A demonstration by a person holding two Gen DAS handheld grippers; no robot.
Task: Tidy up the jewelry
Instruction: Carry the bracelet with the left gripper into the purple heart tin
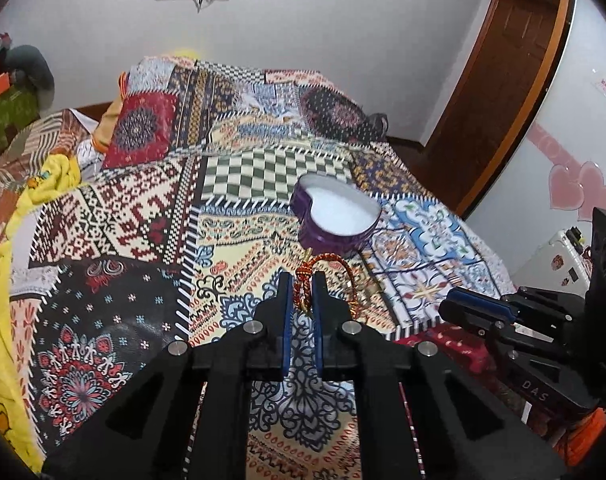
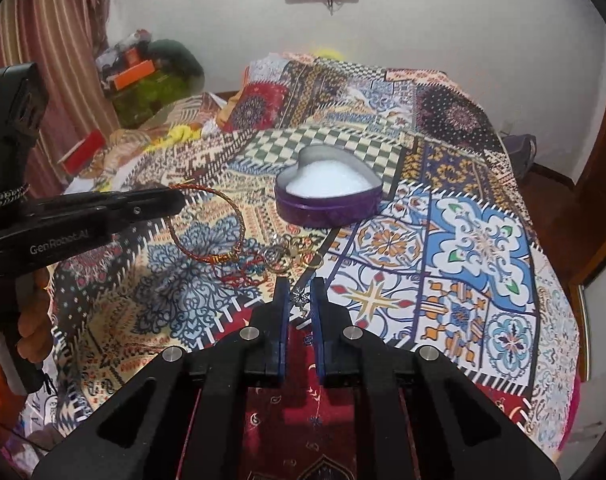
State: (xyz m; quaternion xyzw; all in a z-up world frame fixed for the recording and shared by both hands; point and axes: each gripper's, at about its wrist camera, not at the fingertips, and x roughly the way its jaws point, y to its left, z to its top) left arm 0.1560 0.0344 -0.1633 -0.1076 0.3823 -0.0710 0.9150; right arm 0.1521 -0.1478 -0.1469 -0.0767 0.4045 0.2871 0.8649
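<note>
You are holding a red-gold bangle (image 1: 327, 276) in the left tool (image 1: 302, 280) and a small silver charm (image 2: 300, 296) in the right tool (image 2: 299, 286), both just short of the heart-shaped box (image 2: 327, 196).

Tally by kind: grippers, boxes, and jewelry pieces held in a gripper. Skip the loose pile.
Grippers: 2 (left gripper, right gripper)
Boxes: 1 (purple heart-shaped box)
Held jewelry: 2 (orange braided bracelet, silver snowflake charm)
Total: 5

Left gripper (image 1: 303, 280) pitched downward, fingers closed, right gripper (image 2: 300, 285) likewise, side by side
</note>
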